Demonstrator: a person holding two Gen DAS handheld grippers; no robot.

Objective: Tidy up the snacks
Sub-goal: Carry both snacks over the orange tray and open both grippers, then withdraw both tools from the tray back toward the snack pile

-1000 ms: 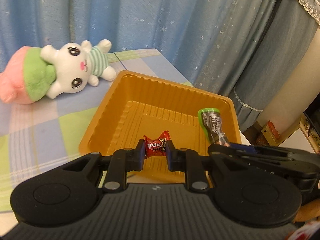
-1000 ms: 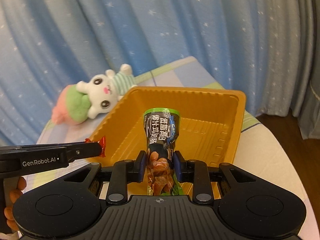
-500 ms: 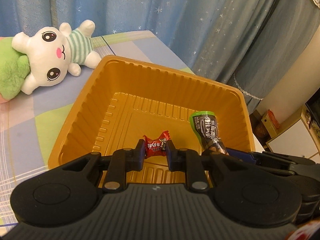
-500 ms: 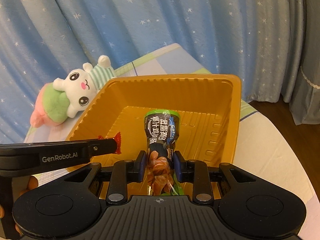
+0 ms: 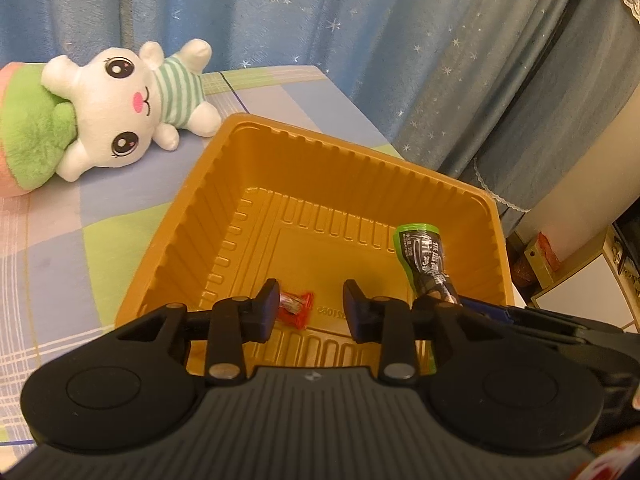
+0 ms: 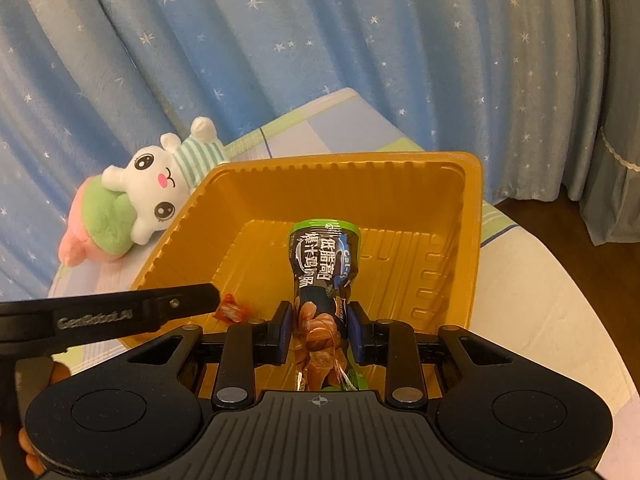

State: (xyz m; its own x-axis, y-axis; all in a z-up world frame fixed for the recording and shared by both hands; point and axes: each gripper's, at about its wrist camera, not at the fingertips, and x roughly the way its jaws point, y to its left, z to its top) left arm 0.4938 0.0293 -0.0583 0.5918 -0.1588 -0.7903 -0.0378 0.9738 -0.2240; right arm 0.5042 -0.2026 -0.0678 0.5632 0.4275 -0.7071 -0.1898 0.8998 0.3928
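Note:
An orange plastic tray (image 5: 304,160) (image 6: 472,216) sits on the table. My left gripper (image 5: 310,312) is open over its near edge; a small red candy (image 5: 295,309) lies on the tray floor just below the left finger and also shows in the right wrist view (image 6: 232,309). My right gripper (image 6: 319,332) is shut on a dark, green-topped snack packet (image 6: 323,264) and holds it over the tray; the packet also shows in the left wrist view (image 5: 425,260).
A white and green plush bunny (image 5: 116,108) (image 6: 148,196) lies on the checked cloth left of the tray. Blue star curtains hang behind. The table edge drops off at the right (image 6: 560,280).
My left gripper has opened and the red candy has dropped onto the tray floor. Both grippers moved forward over the tray; the right one still holds the packet.

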